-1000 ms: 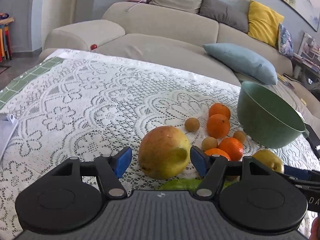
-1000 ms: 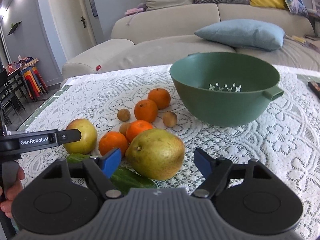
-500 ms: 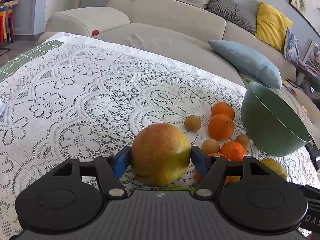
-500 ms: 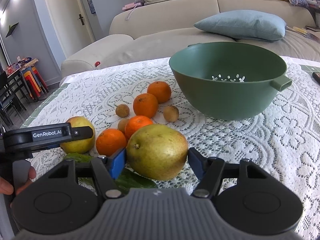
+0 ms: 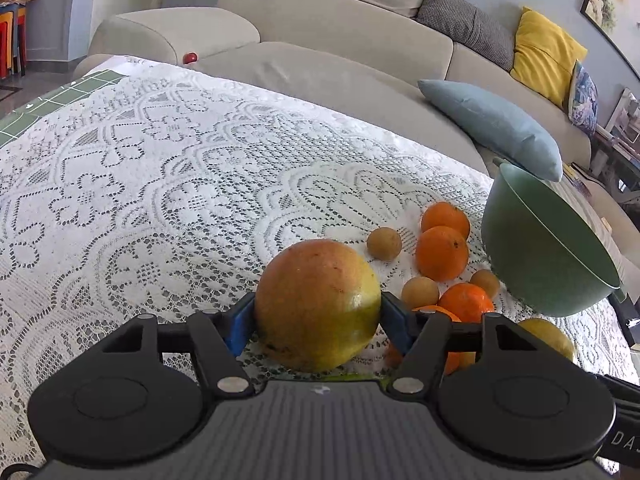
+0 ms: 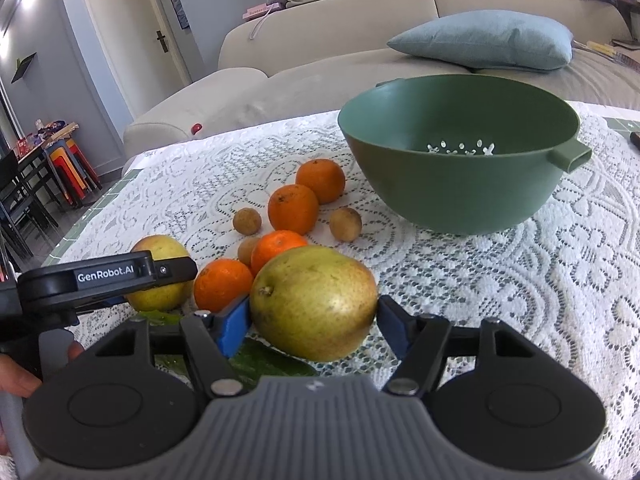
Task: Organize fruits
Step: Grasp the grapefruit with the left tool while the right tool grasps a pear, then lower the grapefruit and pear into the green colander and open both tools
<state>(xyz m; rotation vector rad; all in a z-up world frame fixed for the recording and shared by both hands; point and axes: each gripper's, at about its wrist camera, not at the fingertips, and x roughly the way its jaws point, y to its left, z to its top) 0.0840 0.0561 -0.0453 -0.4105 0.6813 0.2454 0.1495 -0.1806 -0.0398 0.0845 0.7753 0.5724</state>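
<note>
Between the blue pads of the left gripper [image 5: 316, 316] sits a round apple with a red-orange blush over yellow-green skin [image 5: 318, 304], both pads pressed against its sides. The right gripper [image 6: 314, 320] is likewise clamped on a large oval yellow-green pear [image 6: 314, 302], whose long axis runs across the fingers, stem end toward the left pad. Both fruits sit low over the white lace tablecloth [image 6: 520, 280]; whether they touch it I cannot tell.

What matters next is the dark green plastic colander bowl [image 6: 460, 196], apparently empty. From the right gripper it lies ahead and slightly right, toward the cloth's far edge by the sofa, with open cloth between. From the left gripper it lies well off to the right, beyond the loose oranges [image 5: 442, 254] and small brown round fruits [image 5: 384, 243]. The right hand looks nearer, so the pear probably goes in first.
</note>
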